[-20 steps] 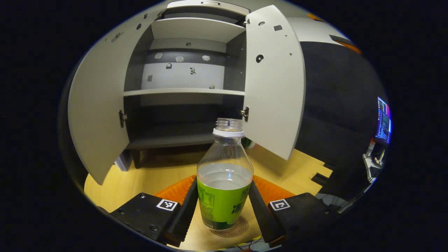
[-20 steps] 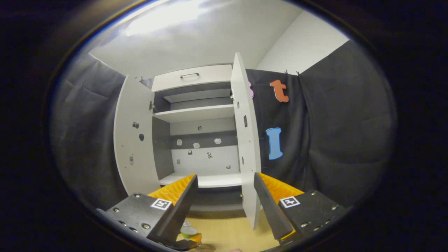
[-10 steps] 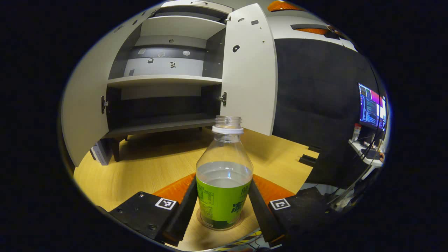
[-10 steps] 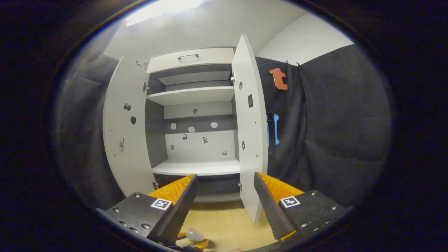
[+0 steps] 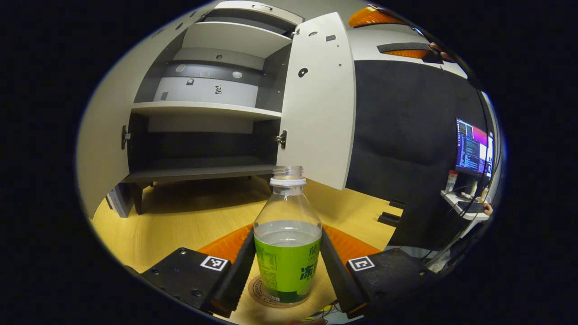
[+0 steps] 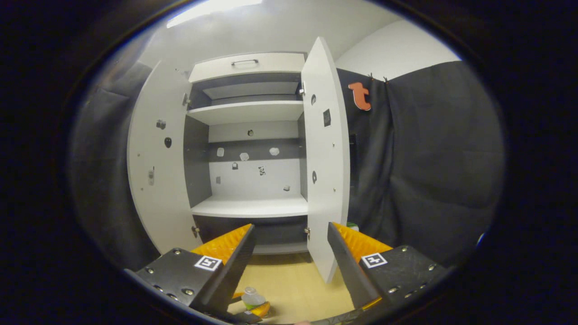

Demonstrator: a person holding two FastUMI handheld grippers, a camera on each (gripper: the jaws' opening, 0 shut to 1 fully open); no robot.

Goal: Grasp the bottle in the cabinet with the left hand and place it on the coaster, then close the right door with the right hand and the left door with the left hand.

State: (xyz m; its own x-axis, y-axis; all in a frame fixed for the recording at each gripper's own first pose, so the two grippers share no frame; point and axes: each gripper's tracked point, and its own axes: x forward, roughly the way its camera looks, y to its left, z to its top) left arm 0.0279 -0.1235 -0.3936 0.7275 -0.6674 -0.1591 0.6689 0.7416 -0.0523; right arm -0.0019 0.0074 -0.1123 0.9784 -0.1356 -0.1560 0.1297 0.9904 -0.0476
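Observation:
A clear bottle [image 5: 287, 257] with a green label and no cap stands upright on a round brown coaster [image 5: 258, 289] on the wooden table. My left gripper [image 5: 287, 231] is shut on the bottle, one finger pressed to each side of the label. The cabinet [image 5: 203, 108] stands behind it with both doors open: left door [image 5: 101, 135], right door [image 5: 318, 104]. In the right gripper view my right gripper [image 6: 291, 226] is open and empty, held in the air facing the right door [image 6: 326, 158], short of it. The bottle [image 6: 252, 298] shows low down there.
The wooden table [image 5: 180, 216] stretches from the coaster to the cabinet's feet. The cabinet's shelves [image 6: 250, 206] hold nothing. A lit monitor [image 5: 472, 146] and a cluttered desk stand off to the right beyond the black cloth.
The bottle came down onto the coaster and now sits a little lower between my left fingers. My right gripper moved closer to the cabinet, so the right door looms larger.

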